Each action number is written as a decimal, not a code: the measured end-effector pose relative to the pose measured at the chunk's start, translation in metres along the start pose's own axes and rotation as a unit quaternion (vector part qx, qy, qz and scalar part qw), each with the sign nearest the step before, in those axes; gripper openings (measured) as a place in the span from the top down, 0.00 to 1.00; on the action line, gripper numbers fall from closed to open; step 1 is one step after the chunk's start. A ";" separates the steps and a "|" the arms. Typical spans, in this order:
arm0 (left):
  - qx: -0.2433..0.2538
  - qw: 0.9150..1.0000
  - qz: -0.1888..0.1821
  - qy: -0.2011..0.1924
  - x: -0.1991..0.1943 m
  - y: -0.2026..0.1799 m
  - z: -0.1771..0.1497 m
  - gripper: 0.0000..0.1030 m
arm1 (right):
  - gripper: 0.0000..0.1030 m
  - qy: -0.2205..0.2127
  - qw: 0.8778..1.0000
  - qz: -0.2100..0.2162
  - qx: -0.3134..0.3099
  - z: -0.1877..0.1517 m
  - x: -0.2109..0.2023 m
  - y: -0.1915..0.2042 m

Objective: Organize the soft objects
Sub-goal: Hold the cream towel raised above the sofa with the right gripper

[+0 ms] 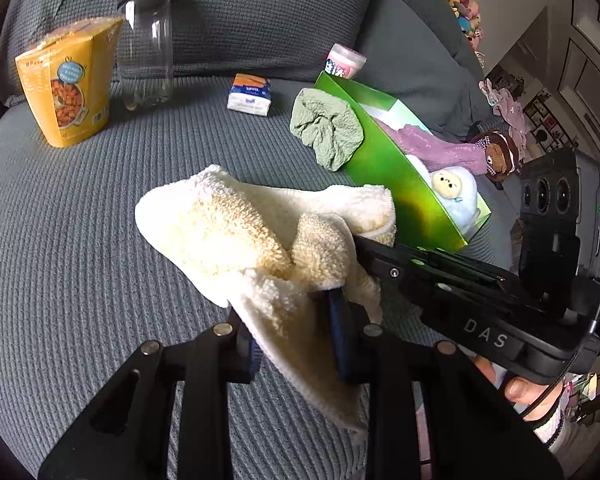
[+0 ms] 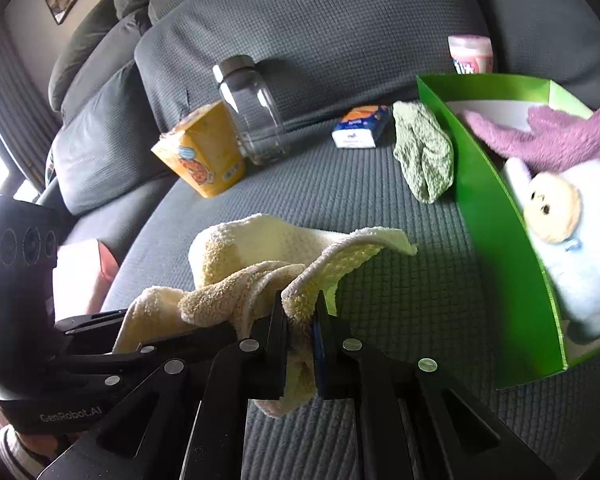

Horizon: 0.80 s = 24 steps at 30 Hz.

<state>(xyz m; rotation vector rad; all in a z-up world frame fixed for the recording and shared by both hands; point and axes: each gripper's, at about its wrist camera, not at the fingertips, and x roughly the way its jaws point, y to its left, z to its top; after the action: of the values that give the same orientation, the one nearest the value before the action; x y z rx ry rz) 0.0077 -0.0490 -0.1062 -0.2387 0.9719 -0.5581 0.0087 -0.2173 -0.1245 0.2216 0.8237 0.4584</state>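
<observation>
A cream terry towel (image 1: pixel 228 232) (image 2: pixel 240 248) lies bunched on the grey sofa seat (image 1: pixel 80 240), lifted at its near edge. My left gripper (image 1: pixel 296 336) is shut on one fold of it. My right gripper (image 2: pixel 300 320) is shut on another fold, and in the left wrist view it reaches in from the right (image 1: pixel 364 248). The left gripper shows at the left of the right wrist view (image 2: pixel 128 320). A green box (image 1: pixel 384 160) (image 2: pixel 488 208) holds a purple fuzzy cloth (image 1: pixel 440 148) (image 2: pixel 560 132) and a pale blue plush (image 1: pixel 456 188) (image 2: pixel 572 232). A green cloth (image 1: pixel 328 128) (image 2: pixel 422 152) leans against the box's outer wall.
A yellow carton (image 1: pixel 70 84), a clear bottle (image 1: pixel 146 44), a small tissue pack (image 1: pixel 250 94) and a pink tub (image 1: pixel 346 60) stand near the sofa back. A brown plush (image 1: pixel 496 152) lies beyond the box. Bare seat shows left of the towel.
</observation>
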 end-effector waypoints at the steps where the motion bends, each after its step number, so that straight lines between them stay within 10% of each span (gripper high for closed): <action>1: 0.002 1.000 0.001 -0.003 -0.003 -0.002 0.001 0.75 | 0.89 -0.003 1.000 0.000 0.000 0.001 -0.003 0.001; 24: 0.010 0.999 0.010 -0.035 -0.033 -0.021 0.004 0.74 | 0.89 -0.046 0.999 0.017 -0.011 0.005 -0.041 0.020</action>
<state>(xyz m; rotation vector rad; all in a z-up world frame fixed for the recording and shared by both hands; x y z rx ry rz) -0.0108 -0.0487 -0.0715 -0.2288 0.9000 -0.5385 -0.0182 -0.2198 -0.0873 0.2349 0.7257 0.4844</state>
